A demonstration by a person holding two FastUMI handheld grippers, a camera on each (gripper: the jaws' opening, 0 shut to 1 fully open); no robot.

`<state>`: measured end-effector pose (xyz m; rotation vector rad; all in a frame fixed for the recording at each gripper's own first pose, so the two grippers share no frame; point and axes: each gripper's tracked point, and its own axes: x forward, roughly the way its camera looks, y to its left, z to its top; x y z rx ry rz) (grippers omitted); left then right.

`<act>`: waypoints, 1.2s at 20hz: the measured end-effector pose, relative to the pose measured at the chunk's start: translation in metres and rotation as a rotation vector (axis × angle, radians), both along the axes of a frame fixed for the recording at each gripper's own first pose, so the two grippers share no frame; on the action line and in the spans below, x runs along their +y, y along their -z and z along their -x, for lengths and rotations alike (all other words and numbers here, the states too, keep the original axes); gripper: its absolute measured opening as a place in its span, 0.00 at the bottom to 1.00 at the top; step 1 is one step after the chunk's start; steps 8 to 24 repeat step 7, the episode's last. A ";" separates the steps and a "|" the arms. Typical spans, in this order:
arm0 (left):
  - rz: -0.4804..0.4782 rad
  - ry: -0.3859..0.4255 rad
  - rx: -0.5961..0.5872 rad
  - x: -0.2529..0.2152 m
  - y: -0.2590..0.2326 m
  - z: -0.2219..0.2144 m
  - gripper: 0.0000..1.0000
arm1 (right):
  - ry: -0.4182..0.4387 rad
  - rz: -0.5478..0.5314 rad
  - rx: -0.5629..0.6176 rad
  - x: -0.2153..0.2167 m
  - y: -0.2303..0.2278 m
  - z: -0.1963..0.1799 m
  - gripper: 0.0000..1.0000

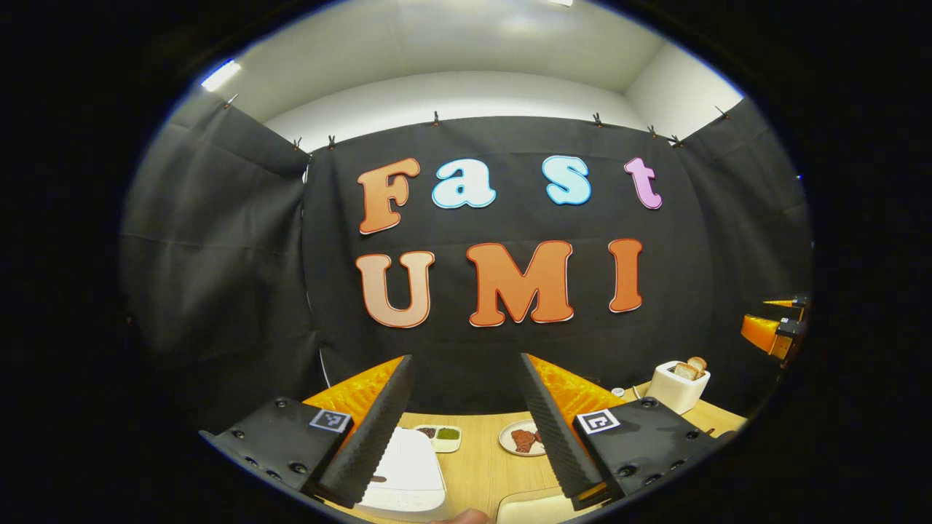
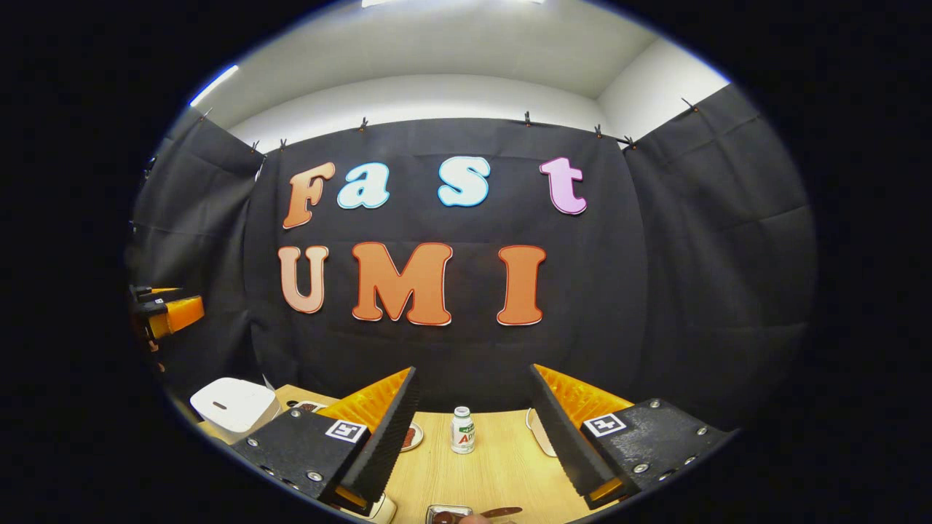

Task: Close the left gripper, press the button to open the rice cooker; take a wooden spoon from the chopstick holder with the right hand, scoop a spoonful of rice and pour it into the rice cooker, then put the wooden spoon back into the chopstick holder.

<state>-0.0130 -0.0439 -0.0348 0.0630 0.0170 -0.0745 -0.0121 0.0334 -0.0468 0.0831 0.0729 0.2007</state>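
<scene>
The white rice cooker (image 1: 404, 473) sits low on the wooden table with its lid down, just under my left gripper (image 1: 466, 358), which is open and holds nothing. In the right gripper view the rice cooker (image 2: 233, 404) stands at the far left, and my left gripper (image 2: 164, 313) hovers above it. My right gripper (image 2: 473, 370) is open and empty, raised over the table. At the bottom edge, a brown wooden handle (image 2: 502, 511) lies beside a small metal container (image 2: 445, 515); both are cut off. My right gripper (image 1: 775, 327) appears at the far right of the left gripper view.
A small sauce tray (image 1: 439, 435), a plate of brown food (image 1: 523, 440) and a white toaster with bread (image 1: 678, 386) stand on the table (image 1: 480, 466). A small white bottle (image 2: 462, 429) and a white dish (image 2: 540, 431) sit ahead of my right gripper.
</scene>
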 end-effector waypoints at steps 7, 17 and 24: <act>-0.010 -0.021 -0.001 0.004 0.001 -0.001 0.99 | -0.004 -0.007 0.000 0.003 0.002 -0.001 0.93; -0.010 -0.021 -0.001 0.004 0.001 -0.001 0.99 | -0.004 -0.007 0.000 0.003 0.002 -0.001 0.93; -0.010 -0.021 -0.001 0.004 0.001 -0.001 0.99 | -0.004 -0.007 0.000 0.003 0.002 -0.001 0.93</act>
